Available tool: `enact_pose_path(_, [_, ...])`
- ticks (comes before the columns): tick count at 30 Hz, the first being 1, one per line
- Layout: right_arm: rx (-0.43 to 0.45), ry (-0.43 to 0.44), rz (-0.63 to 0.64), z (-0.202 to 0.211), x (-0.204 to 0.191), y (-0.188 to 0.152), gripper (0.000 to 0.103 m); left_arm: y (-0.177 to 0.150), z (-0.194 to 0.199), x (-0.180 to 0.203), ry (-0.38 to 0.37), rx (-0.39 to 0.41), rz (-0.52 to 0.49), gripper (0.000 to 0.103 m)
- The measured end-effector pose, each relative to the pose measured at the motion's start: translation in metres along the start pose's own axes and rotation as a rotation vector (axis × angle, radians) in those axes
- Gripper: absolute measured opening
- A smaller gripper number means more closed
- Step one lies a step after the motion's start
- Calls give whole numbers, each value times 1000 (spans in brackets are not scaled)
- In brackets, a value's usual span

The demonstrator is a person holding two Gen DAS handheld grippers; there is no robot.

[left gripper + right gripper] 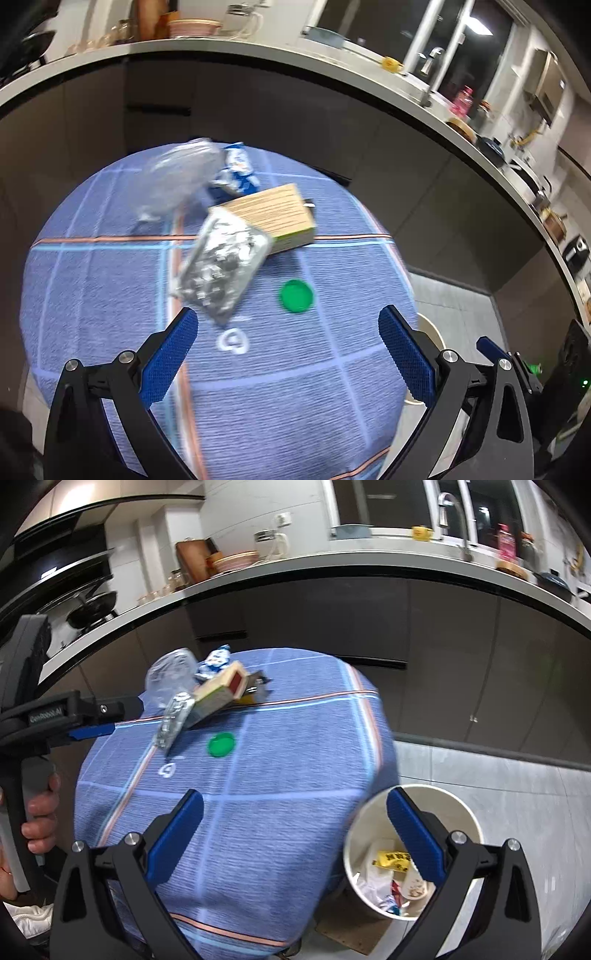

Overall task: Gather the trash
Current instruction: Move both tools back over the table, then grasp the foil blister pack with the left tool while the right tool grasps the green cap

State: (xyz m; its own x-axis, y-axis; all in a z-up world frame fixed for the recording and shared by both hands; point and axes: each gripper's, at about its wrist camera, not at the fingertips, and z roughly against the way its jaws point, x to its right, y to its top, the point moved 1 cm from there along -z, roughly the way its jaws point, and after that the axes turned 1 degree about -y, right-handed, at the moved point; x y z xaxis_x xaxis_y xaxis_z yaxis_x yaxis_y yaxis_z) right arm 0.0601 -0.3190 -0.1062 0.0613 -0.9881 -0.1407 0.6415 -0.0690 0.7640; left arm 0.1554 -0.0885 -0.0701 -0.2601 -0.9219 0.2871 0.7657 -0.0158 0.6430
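- Blue checked cloth (288, 398) covers the small round table and hangs over its rim on all sides; we see open cloth across the whole near half, between us and the trash.
- At far left a clear crumpled plastic bag (181, 177) sits close to the table's back edge, with a blue-and-white wrapper (238, 170) just beside it.
- Our left tongs (288, 332) hover above the near cloth, blue pads wide apart and gripping nothing; a hand (40, 812) holds their grip at the left side of the right wrist view.
- A silver foil packet (221, 269) lies tilted, its upper end propped on a flat cardboard box (277, 214), its lower end pointing toward the left pad.
- A small white ring (232, 341) lies on the cloth between the left pads, apart from the foil.
- A green bottle cap (296, 295) rests alone on bare cloth, near the box, with free room all round.
- Our right tongs (295, 812) are also spread open and empty, hanging over the table's right-hand edge.
- A white bin (373, 812) stands on the tiled floor just beside the draped cloth, already holding wrappers; the right pad overlaps its mouth in view.
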Motion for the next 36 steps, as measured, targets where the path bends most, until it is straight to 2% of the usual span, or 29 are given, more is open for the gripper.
enact_pose_path(8, [-43,45,81,-21,-47,15,97,-3,5,-44,41,6,47,94])
enact_pose_path(17, [-117,64,119,-65,-84,27,82,2,7,-86,24,14,37,94])
enact_pose_path(20, [-135,67,130,-79,-90,30,74,7,2,-99,18,14,40,94])
enact_pose_path(24, [-168,66,150,-99,-96,33,69,15,-7,-111,-13,3,44,94])
enact_pose_path(29, [-193,50,177,-121,-101,36,58,24,-29,-98,-62,-52,-42,94])
enact_pose_path(33, [-212,53,182,-134,-99,37,47,27,-45,-76,-47,-57,-162,94])
enact_pose_path(36, [-212,54,185,-140,-97,40,45,29,-56,-63,-36,-63,-231,94])
